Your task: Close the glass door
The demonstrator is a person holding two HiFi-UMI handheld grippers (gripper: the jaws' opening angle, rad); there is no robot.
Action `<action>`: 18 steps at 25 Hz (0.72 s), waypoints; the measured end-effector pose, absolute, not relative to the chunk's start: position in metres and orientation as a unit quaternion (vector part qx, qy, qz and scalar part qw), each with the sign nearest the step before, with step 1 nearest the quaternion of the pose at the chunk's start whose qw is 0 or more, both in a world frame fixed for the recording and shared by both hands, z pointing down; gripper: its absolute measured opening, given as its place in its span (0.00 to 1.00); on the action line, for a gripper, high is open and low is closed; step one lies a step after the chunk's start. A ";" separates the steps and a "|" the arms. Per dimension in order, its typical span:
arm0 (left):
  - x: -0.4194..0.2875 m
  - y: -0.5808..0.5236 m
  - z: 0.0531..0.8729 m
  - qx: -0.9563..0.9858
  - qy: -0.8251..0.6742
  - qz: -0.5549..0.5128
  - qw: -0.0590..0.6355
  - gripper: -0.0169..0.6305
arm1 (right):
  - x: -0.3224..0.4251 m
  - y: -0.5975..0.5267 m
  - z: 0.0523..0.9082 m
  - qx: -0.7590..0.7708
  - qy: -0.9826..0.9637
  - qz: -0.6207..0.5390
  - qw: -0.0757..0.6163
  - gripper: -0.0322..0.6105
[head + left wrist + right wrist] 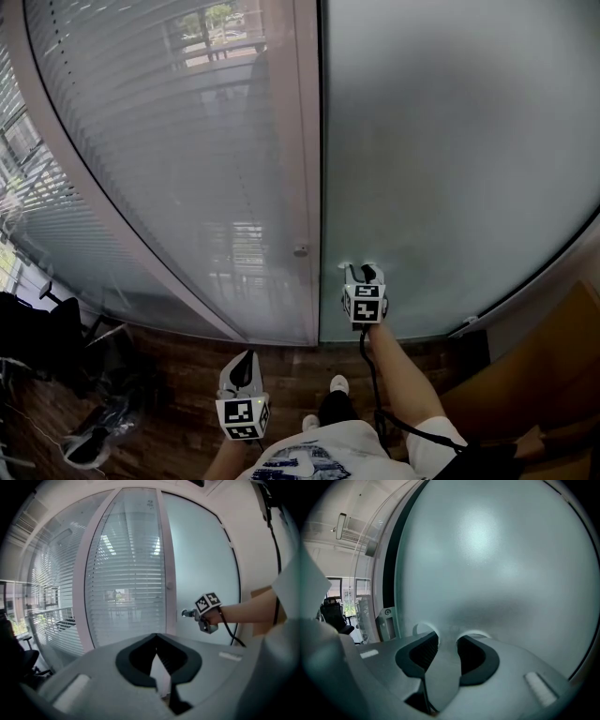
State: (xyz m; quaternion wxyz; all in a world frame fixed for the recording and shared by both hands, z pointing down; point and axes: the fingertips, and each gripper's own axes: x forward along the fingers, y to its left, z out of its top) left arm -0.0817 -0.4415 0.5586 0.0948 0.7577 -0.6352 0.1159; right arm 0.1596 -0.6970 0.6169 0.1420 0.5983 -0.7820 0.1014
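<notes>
Blind panel [187,169]: horizontal slats behind glass, ahead of left jaws. Left gripper [247,361]: jaws closed, empty. Glass door [450,141]: frosted, smooth, directly before right jaws. Right gripper [364,272]: jaws parted, tips touching the frosted pane. Floor [187,367]: dark wood planks.

Door [450,141] frosted pale grey-green; blinds [169,141] left of door white, horizontal stripes; floor [187,367] below door dark brown wood.

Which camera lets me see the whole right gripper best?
The left gripper view: it shows the whole right gripper from the side, tips at the frosted door. The head view looks down on its marker cube. The right gripper view shows only its own open jaws, close against the door.
</notes>
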 end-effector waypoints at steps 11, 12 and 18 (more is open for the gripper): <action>-0.083 -0.440 0.554 0.757 -0.637 0.115 0.090 0.03 | 0.159 -0.698 0.618 0.600 -0.781 0.102 0.144 0.26; -0.084 -0.439 0.553 0.756 -0.639 0.114 0.089 0.03 | 0.160 -0.698 0.618 0.600 -0.780 0.100 0.144 0.26; -0.100 -0.422 0.548 0.744 -0.654 0.105 0.089 0.03 | 0.166 -0.693 0.620 0.594 -0.781 0.118 0.151 0.27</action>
